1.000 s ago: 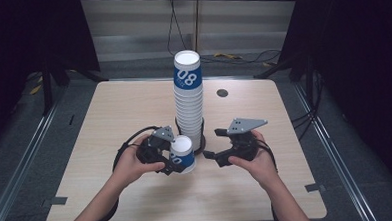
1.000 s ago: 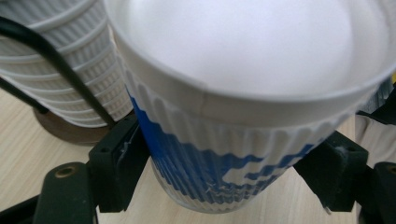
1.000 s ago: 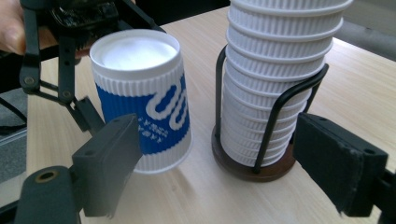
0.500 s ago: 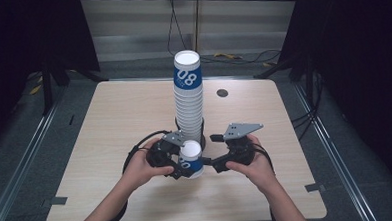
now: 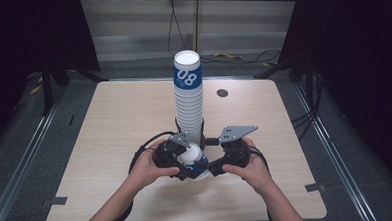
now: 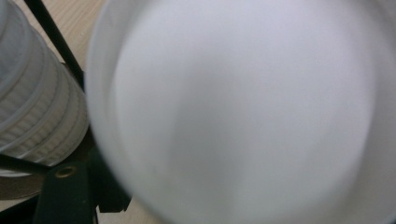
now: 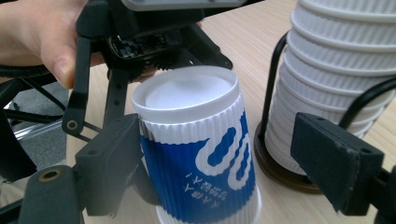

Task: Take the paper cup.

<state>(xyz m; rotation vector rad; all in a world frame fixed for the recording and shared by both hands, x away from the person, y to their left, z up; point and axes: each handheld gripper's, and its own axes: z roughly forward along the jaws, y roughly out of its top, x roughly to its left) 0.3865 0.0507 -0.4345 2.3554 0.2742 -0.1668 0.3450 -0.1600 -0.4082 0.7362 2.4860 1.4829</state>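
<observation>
I logged a pale wooden table (image 5: 115, 144) with a tall stack of white ribbed paper cups (image 5: 188, 98) standing in a black wire holder (image 7: 275, 93) near its middle, the top cup marked 08 in blue. A small dark disc (image 5: 222, 93) lay on the table right of the stack.

Both my hands were at the near edge, just in front of the stack. A single blue-and-white cup (image 5: 195, 160) stood upside down on the table between the two grippers, its base up. In the right gripper view this cup (image 7: 201, 154) was close beside the stack (image 7: 336, 79), not touching it as far as I could tell.

The left gripper (image 5: 179, 164) sat against the cup's left side; its own view was nearly all blurred white cup wall (image 6: 243, 112), with the ribbed stack (image 6: 32, 112) at the left edge. I could not tell whether its jaws were pressing on the cup or apart.

The right gripper (image 5: 217, 165) came in from the other side. Its jaws stood apart: one black jaw lay against the cup's side, the other was off toward the stack with open space between it and the cup.
</observation>
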